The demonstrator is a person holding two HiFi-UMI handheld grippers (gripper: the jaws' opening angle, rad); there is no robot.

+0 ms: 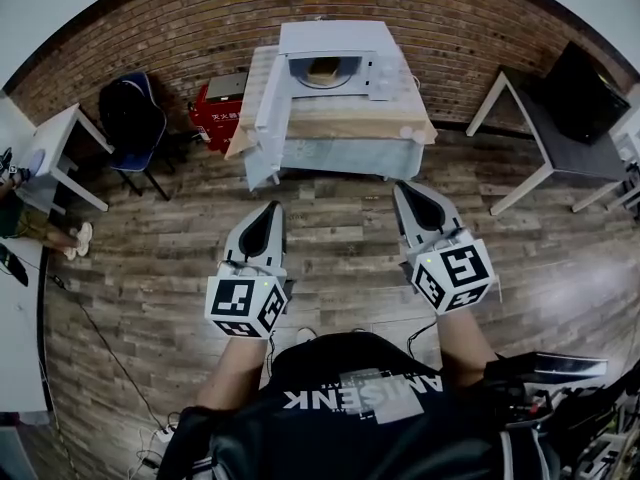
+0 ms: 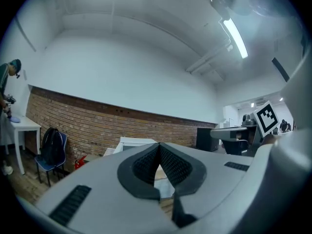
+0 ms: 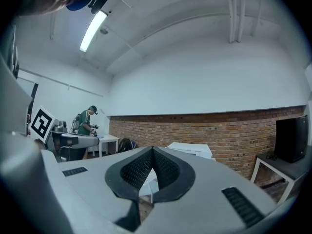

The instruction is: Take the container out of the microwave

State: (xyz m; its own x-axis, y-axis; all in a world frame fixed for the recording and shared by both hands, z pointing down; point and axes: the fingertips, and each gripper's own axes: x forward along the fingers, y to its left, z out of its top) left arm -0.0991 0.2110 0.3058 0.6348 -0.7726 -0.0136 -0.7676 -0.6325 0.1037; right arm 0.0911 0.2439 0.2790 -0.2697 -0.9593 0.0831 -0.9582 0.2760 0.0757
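A white microwave (image 1: 330,60) stands on a cloth-covered table (image 1: 340,128) by the brick wall, its door (image 1: 266,108) swung open to the left. Inside it sits a tan container (image 1: 322,70). Both of my grippers are held level over the wooden floor, well short of the table. My left gripper (image 1: 272,208) is shut with nothing in it, and my right gripper (image 1: 403,188) is shut and empty too. The microwave (image 2: 134,143) shows past the closed tips of the left gripper (image 2: 159,146) in its own view. Beyond the right gripper (image 3: 152,149), the microwave (image 3: 192,150) shows again.
A blue chair with a black backpack (image 1: 133,118) and a red box (image 1: 213,113) stand left of the table. At the right is a white table (image 1: 520,118) with a black monitor (image 1: 583,90). A white desk (image 1: 55,148) and a person (image 1: 20,218) are at far left.
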